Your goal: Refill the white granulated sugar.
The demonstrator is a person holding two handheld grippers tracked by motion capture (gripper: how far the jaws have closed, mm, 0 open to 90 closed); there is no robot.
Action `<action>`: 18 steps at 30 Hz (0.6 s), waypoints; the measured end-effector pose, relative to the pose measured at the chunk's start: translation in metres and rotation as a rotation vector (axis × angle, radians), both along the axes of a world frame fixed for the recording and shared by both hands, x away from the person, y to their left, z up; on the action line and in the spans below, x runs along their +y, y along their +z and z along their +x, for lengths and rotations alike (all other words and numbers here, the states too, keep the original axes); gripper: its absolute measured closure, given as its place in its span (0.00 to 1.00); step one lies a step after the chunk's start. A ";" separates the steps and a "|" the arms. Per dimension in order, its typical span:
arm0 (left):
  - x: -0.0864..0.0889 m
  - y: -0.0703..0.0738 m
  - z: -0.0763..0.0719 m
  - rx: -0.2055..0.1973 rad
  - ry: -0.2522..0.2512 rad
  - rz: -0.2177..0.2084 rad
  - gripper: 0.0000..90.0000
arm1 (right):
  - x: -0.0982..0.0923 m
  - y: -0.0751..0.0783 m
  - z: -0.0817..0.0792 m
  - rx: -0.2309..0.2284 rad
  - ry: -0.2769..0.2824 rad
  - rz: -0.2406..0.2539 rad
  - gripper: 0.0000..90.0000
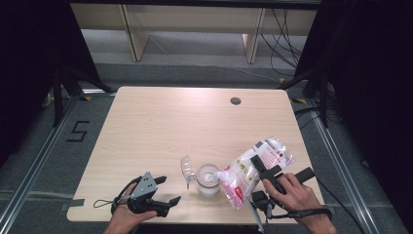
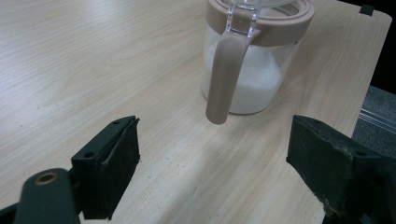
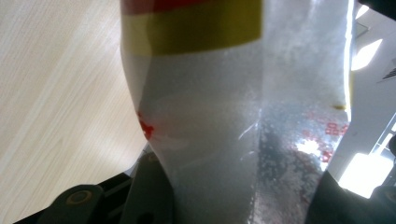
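A clear glass jar [image 1: 208,180] with a beige rim stands near the table's front edge, part full of white grains, its clear lid [image 1: 186,169] flipped open to the left. A clear plastic bag [image 1: 253,168] of white grains with red print is tilted, its lower corner over the jar's mouth. My right gripper [image 1: 263,171] is shut on the bag [image 3: 224,116], which covers its jaws. My left gripper [image 1: 168,190] rests open on the table left of the jar. Along its jaws I see the jar [image 2: 254,56] and its beige hanging handle [image 2: 224,77] just ahead, untouched.
The pale wooden table [image 1: 160,122] has a round cable hole [image 1: 235,101] at the back right. Black curtains flank both sides. Cables lie on the floor beyond the table's right side.
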State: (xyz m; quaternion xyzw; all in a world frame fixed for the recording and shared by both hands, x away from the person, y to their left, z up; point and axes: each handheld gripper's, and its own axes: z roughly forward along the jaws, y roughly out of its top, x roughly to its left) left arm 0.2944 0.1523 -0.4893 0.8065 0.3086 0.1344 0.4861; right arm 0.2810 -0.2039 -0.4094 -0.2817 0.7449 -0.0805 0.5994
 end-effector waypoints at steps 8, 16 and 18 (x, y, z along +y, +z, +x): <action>0.000 0.000 0.000 0.000 -0.004 -0.006 0.18 | 0.000 -0.001 0.000 -0.001 0.004 0.001 0.75; 0.000 0.000 0.000 -0.003 -0.005 0.006 0.18 | 0.000 -0.001 0.000 0.003 0.001 0.001 0.75; 0.000 0.000 0.000 -0.004 -0.005 0.006 0.18 | 0.000 -0.001 0.000 0.004 0.002 0.003 0.75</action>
